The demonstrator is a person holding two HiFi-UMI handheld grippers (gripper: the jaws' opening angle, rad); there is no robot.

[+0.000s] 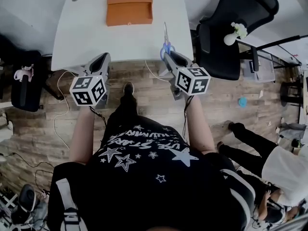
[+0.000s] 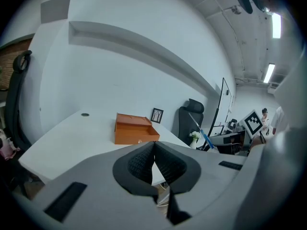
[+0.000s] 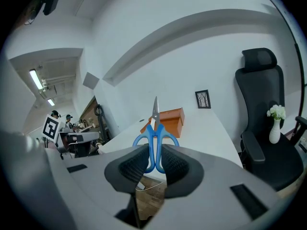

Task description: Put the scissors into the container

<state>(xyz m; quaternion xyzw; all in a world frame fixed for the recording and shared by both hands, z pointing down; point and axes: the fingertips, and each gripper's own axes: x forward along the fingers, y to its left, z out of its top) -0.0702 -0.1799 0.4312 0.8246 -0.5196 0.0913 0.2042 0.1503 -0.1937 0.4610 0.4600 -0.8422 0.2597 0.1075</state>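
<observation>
Scissors (image 3: 155, 123) clamped in right tool (image 3: 154, 153); left tool (image 2: 154, 151) closed

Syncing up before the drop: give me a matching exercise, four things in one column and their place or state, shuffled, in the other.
Things:
1. scissors
2. container
3. left gripper
4. vase

Places or states:
A. by the black chair
B. shut, nothing between its jaws
C. on the far part of the white table
D. clamped by the handles in the right gripper, blades pointing away from it

Pairs: 1-D, 2-C, 3-B, 4-A.
</observation>
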